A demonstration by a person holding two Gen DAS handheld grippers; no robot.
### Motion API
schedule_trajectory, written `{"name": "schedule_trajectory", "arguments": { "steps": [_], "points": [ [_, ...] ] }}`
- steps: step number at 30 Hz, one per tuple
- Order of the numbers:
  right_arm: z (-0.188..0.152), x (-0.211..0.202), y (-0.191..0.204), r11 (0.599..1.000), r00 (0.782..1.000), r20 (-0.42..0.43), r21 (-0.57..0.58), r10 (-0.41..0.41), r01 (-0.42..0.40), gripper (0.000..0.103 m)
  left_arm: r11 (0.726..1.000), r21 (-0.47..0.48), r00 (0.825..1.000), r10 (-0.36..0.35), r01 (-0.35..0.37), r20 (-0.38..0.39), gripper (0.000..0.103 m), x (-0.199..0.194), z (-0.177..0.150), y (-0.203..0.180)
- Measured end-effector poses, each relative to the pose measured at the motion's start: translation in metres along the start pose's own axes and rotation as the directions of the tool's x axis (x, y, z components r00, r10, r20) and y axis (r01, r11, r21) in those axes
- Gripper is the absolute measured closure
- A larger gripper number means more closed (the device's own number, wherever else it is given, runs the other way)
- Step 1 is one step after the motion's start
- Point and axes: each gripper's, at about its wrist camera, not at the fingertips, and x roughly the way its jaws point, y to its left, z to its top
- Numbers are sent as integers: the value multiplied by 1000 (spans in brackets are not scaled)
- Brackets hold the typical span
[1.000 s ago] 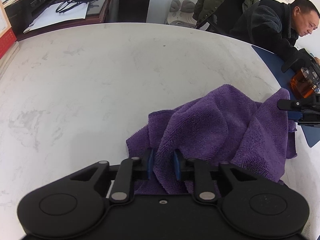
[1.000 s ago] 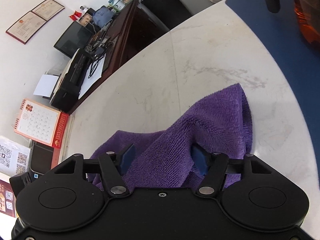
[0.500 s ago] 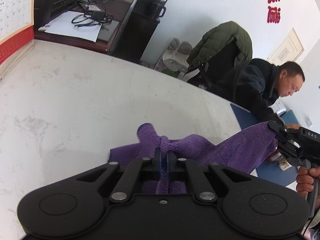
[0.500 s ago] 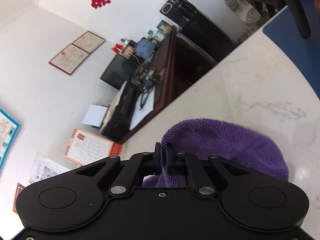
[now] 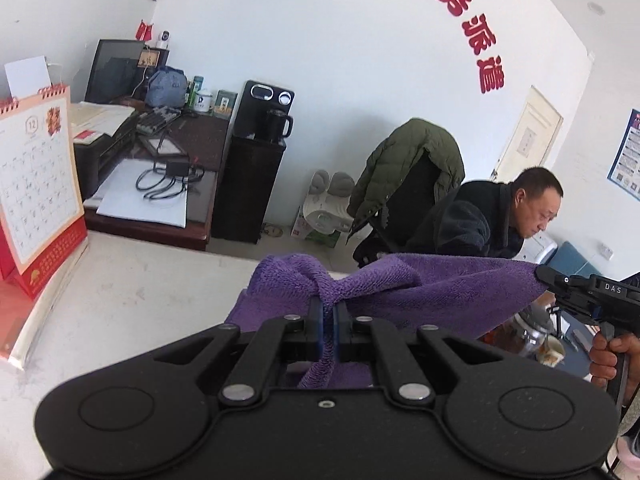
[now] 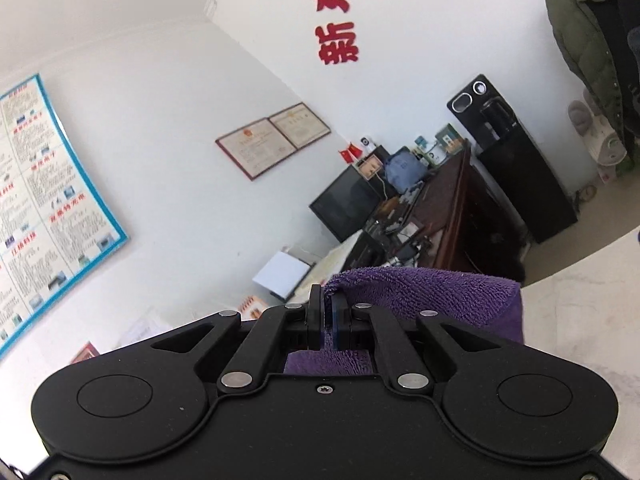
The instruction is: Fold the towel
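A purple towel (image 5: 432,288) hangs stretched in the air between both grippers, above a white marble table (image 5: 132,304). My left gripper (image 5: 329,312) is shut on one bunched corner of it. In the left wrist view the right gripper (image 5: 540,271) pinches the far corner at the right, with a hand (image 5: 606,360) on its handle. The right wrist view shows my right gripper (image 6: 327,300) shut on a towel (image 6: 432,292) edge, the cloth draping to the right over the table (image 6: 580,320).
A desk calendar (image 5: 38,184) stands at the table's left edge. A person in a dark jacket (image 5: 480,220) sits beyond the table on the right, near a glass teapot (image 5: 528,332) and a cup. A dark wooden desk (image 5: 168,168) with cables stands behind.
Both grippers closed on the towel's corners and lifted it off the table. The towel went from a heap to a taut span, and both cameras tilted up toward the walls.
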Motion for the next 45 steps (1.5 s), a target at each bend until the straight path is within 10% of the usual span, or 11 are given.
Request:
{"name": "schedule_trajectory", "arguments": {
  "steps": [4,7,10,18,31,45],
  "points": [
    [-59,-23,-19,989,977,-154,3,-147,150,100,997,-46,961,40,-54,-273,97,21,-78,2],
    [-104,-35,-44,954,909,-315,32,-274,298,100,993,-82,912,42,-83,-409,96,30,-123,3],
    [-139,-52,-54,911,832,-416,25,-366,413,97,992,-117,884,-4,-57,-468,96,28,-146,-1],
    [-124,-70,-30,852,749,-410,-185,-520,490,66,995,-88,867,-1,-50,-498,88,13,-153,-3],
    [-126,-2,12,854,795,-354,-370,-493,365,46,990,28,927,137,-136,-349,87,80,-75,10],
    [-149,72,2,836,755,-421,-460,-503,301,33,975,177,858,205,-136,-471,79,216,-49,9]
  ]
}}
